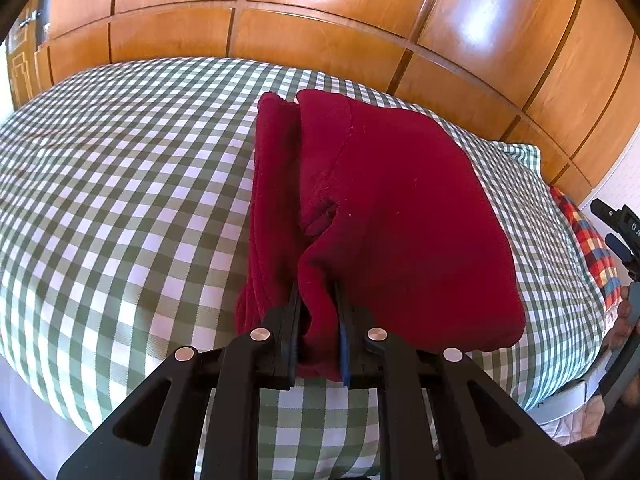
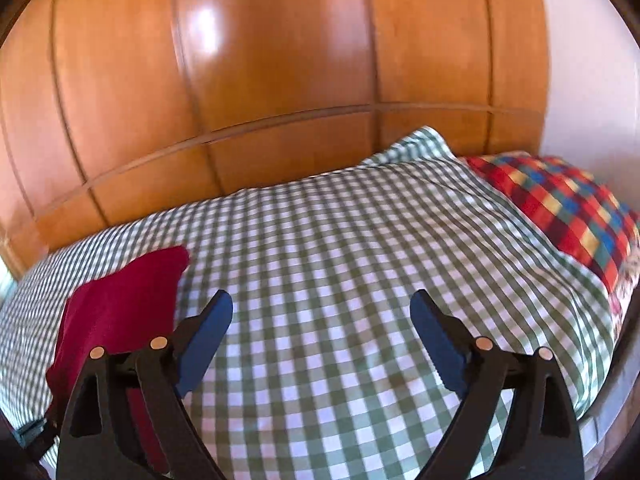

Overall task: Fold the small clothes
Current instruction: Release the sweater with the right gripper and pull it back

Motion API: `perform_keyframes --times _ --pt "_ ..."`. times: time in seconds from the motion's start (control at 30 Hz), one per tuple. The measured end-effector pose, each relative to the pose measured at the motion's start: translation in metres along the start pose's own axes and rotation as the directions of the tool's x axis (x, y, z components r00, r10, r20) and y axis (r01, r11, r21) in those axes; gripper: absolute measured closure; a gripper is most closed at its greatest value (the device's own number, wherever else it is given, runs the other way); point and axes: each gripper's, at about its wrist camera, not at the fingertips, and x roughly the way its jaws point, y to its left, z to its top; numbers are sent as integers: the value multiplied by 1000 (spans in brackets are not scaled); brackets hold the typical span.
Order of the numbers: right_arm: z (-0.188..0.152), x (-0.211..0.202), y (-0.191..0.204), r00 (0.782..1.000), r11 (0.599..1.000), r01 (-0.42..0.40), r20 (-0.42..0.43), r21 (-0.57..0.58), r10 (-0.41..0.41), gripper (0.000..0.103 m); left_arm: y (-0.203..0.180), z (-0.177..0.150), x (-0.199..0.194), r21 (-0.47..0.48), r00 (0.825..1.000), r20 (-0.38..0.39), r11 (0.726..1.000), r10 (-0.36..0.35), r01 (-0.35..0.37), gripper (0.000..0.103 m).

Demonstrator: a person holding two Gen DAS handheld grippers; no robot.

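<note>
Folding looks well along: the red garment [image 1: 384,216] lies doubled over on the checked bed cover [image 1: 120,208], and the left gripper [image 1: 320,332] has its jaws clenched on a bunched fold at the garment's near edge. The cloth runs straight out ahead of those jaws, its long axis pointing away from them toward the wooden wardrobe [image 1: 320,32], with a second, narrower layer lying alongside just to the left of the jaws. The right gripper [image 2: 322,336] has its jaws spread wide with nothing between them, only bare checked cover below; in its own view the garment [image 2: 120,300] sits off to the left of the jaws, its far corner pointing toward the wardrobe. A bright patchwork pillow [image 2: 568,208] lies well off to the right.

My judgement is that one fold has just been laid and the right side has let go. The next move probably calls for the free jaws to find another edge or corner of the garment, while the left keeps its pinch, so that the fold can be squared or doubled once more.
</note>
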Motion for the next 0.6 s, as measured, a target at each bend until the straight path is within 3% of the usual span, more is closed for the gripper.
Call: perform_keyframes --times 0.6 --pt "-3 6 -7 999 999 13 -29 -31 -14 10 -5 0 -2 26 1000 3 999 31 -31 91"
